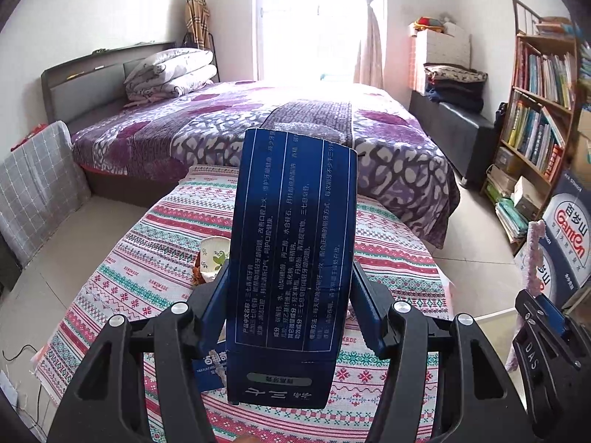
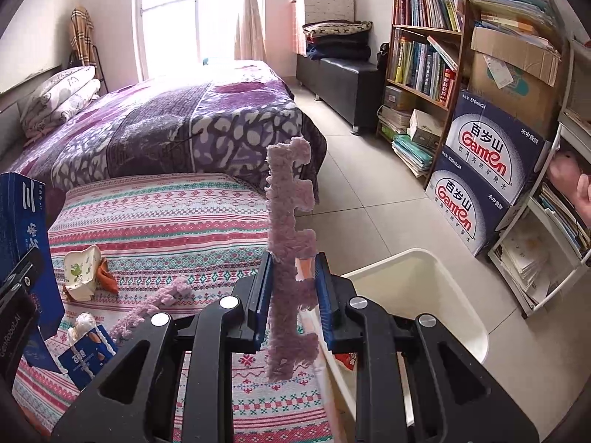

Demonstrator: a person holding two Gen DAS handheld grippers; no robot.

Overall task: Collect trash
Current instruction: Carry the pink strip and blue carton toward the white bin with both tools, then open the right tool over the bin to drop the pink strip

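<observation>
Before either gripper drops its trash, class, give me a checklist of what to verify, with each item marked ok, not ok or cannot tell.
1. Left gripper clamps the blue carton: ok.
2. Right gripper clamps the pink fuzzy strip: ok.
3. White bin is open-topped beside the patterned table: ok.
4. Right gripper is over the bin: not ok, it sits at the bin's edge.
5. Left gripper is over the bin: not ok, it is above the table.
6. Table is cleared: not ok, a crumpled wrapper and a small blue pack remain.
</observation>
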